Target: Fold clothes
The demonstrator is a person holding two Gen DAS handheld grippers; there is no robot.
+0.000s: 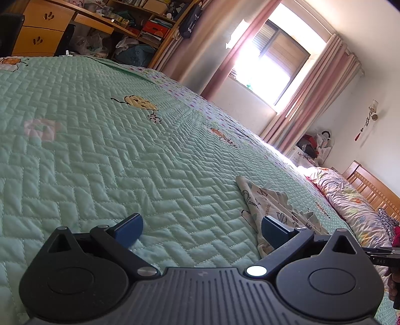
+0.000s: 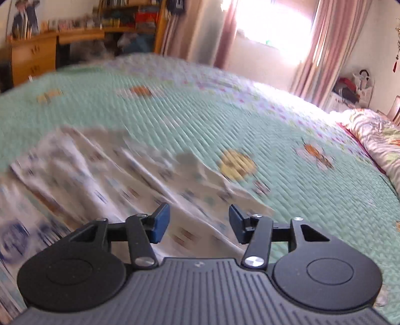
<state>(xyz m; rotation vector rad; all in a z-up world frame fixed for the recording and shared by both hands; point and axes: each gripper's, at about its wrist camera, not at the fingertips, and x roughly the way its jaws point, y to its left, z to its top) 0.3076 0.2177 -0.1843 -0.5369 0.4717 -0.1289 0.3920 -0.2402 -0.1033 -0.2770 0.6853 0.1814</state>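
A white printed garment (image 1: pixel 275 207) lies crumpled on the green quilted bedspread (image 1: pixel 125 150), just right of my left gripper (image 1: pixel 202 228). That gripper hovers low over the quilt, open wide, with nothing between its blue pads; its right pad overlaps the cloth's edge in the view. In the right wrist view, which is motion-blurred, the same garment (image 2: pixel 112 170) spreads across the bedspread (image 2: pixel 287 130) ahead and to the left. My right gripper (image 2: pixel 198 223) is open above the garment's near edge, gripping nothing.
A rolled floral duvet (image 1: pixel 350 197) and wooden headboard (image 1: pixel 375 187) lie at the right. Beyond the bed stand a wooden desk with drawers (image 1: pixel 40 27), cluttered shelves (image 1: pixel 147 22), pink curtains (image 1: pixel 312 95) and a bright window. The other gripper's dark tip (image 1: pixel 382 257) shows at the right edge.
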